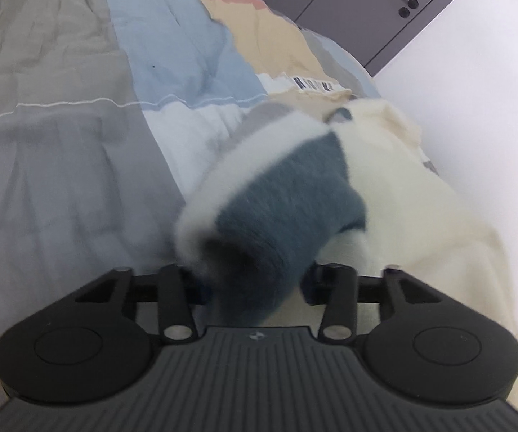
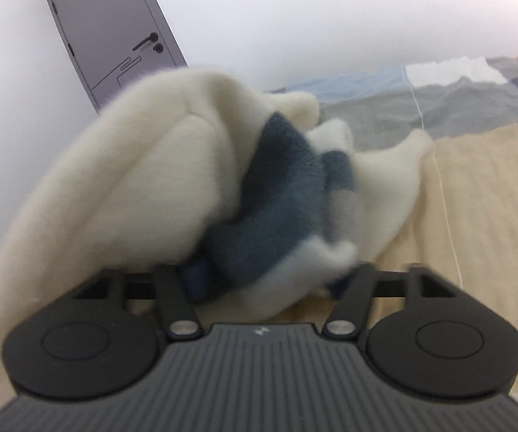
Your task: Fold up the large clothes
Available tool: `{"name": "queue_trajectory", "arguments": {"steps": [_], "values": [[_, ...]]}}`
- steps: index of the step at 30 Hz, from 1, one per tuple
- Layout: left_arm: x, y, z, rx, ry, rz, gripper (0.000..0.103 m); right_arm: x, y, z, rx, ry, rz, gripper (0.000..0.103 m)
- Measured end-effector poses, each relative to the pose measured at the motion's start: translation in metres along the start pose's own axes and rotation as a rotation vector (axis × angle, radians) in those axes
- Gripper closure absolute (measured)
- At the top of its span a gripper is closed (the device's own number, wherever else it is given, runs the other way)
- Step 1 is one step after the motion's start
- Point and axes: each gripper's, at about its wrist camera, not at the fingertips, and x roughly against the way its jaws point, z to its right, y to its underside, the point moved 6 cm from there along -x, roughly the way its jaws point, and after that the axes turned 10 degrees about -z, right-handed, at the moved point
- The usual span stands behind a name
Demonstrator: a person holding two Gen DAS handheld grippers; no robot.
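My left gripper (image 1: 255,288) pinches a blue-grey cuff of the fluffy cream sweater (image 1: 403,187), which lies on the patchwork bedspread (image 1: 79,108) by the white wall (image 1: 475,72). My right gripper (image 2: 266,280) seems clamped on another blue-and-cream fold of it, bunched up before the grey door (image 2: 107,28), though blur hides the pads.

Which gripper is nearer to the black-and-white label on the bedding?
Probably left. The left gripper faces the label, lying on the bedding just beyond the sweater it grips. The right gripper also grips the sweater, but its view shows no label.
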Motion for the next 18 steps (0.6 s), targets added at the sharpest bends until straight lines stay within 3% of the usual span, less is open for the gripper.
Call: {"name": "queue_trajectory", "arguments": {"steps": [2,4,10,14,18], "values": [[0.008,0.001,0.001,-0.004,0.007,0.021,0.076,0.007,-0.006,-0.003,0.001,0.001,0.034,0.077],[0.017,0.0,0.004,-0.024,0.023,0.039,0.086,0.018,-0.012,-0.007,0.015,-0.004,0.078,0.08],[0.048,-0.011,0.003,0.008,0.106,0.091,0.089,0.071,-0.038,-0.007,0.007,0.066,0.237,0.083],[0.082,-0.018,-0.001,0.008,0.154,0.154,0.089,0.106,-0.055,0.014,-0.007,0.184,0.334,0.083],[0.101,-0.02,-0.012,0.023,0.173,0.17,0.089,0.102,-0.051,0.049,-0.038,0.292,0.272,0.083]]}}
